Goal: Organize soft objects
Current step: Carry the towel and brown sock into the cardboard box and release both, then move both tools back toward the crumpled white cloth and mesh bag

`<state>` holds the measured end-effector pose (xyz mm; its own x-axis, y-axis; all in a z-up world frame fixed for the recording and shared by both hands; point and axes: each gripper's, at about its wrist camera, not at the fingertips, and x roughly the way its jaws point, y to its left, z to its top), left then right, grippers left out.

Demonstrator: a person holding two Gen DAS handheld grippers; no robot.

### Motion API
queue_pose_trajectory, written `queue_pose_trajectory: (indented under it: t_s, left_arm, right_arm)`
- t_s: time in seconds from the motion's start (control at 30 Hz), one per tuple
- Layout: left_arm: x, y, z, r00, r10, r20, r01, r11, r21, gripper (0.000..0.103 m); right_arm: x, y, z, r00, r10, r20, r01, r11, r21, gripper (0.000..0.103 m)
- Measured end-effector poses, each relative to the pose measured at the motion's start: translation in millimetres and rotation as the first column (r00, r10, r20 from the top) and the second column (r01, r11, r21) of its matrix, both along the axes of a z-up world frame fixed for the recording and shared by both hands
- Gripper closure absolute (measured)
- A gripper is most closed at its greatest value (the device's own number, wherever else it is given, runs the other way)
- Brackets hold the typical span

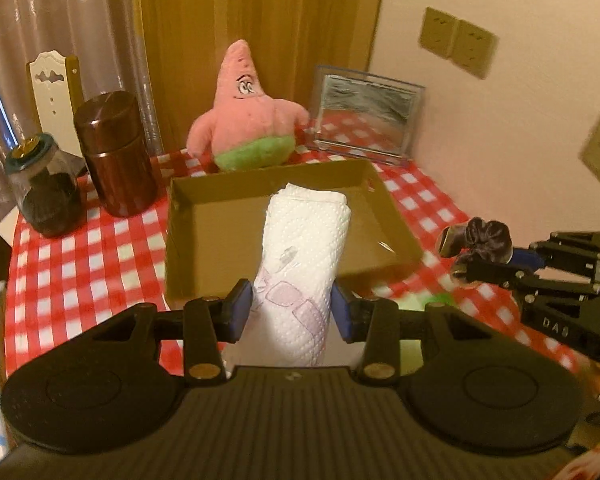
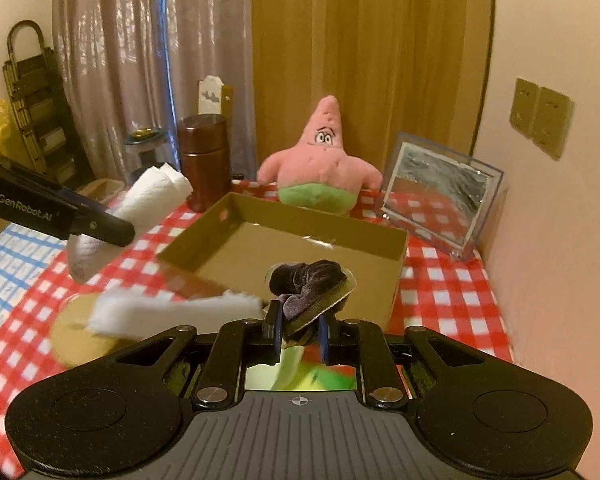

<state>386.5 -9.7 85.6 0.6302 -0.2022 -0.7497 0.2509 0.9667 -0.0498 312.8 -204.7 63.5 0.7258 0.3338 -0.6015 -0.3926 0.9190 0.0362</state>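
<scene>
1. while both tools are hanging above it, the checked tablecloth (image 1: 80, 272) is lying beneath everything.
2. the cardboard box (image 1: 204, 236) is sitting open just ahead of both tools, with the pink plush (image 1: 248, 120) standing past its far wall.
3. the left gripper (image 1: 288, 312) is clamping the rolled paper towel (image 1: 304, 248), which is sticking forward from its pads over the box's near edge.
4. the right gripper (image 2: 299, 332) is pinching a dark velvet scrunchie (image 2: 308, 276) on its card, in front of the box's near wall.
</scene>
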Motion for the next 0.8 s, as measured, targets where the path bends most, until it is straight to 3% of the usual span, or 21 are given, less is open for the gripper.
queue_pose_trajectory:
  t_s: [0.37,0.43,0.53,0.6,0.67,0.73,0.8]
  left_arm:
    - [105,5,-51,0.997,0.031,-0.077,-0.029,0.999,0.025,0.063]
    - [117,4,-59,0.996,0.037,-0.081,-0.034,0.999,0.037,0.059]
    - [132,2,-72,0.995,0.047,-0.087,-0.043,0.998,0.044,0.04]
    - [138,2,-75,0.995,0.056,-0.079,-0.052,0.997,0.052,0.037]
    - [140,3,-74,0.996,0.059,-0.07,-0.056,0.997,0.047,0.037]
    - [137,6,-71,0.996,0.058,-0.063,-0.055,0.998,0.037,0.037]
    - [133,8,-67,0.997,0.06,-0.056,-0.058,0.998,0.035,0.037]
  right_arm:
    - [130,2,-44,0.997,0.004,-0.083,-0.003,1.0,0.004,0.085]
    - [144,4,-52,0.995,0.005,-0.098,-0.004,1.0,0.008,0.085]
    - [165,8,-62,0.994,-0.001,-0.111,0.001,1.0,0.006,0.085]
    - [177,10,-70,0.992,-0.002,-0.127,0.004,1.0,0.013,0.085]
    - [188,10,-77,0.989,0.006,-0.151,-0.002,1.0,0.03,0.07]
    - [196,11,-83,0.984,0.02,-0.177,-0.014,0.999,0.037,0.041]
    - [200,9,-85,0.984,0.007,-0.177,0.0,0.999,0.037,0.039]
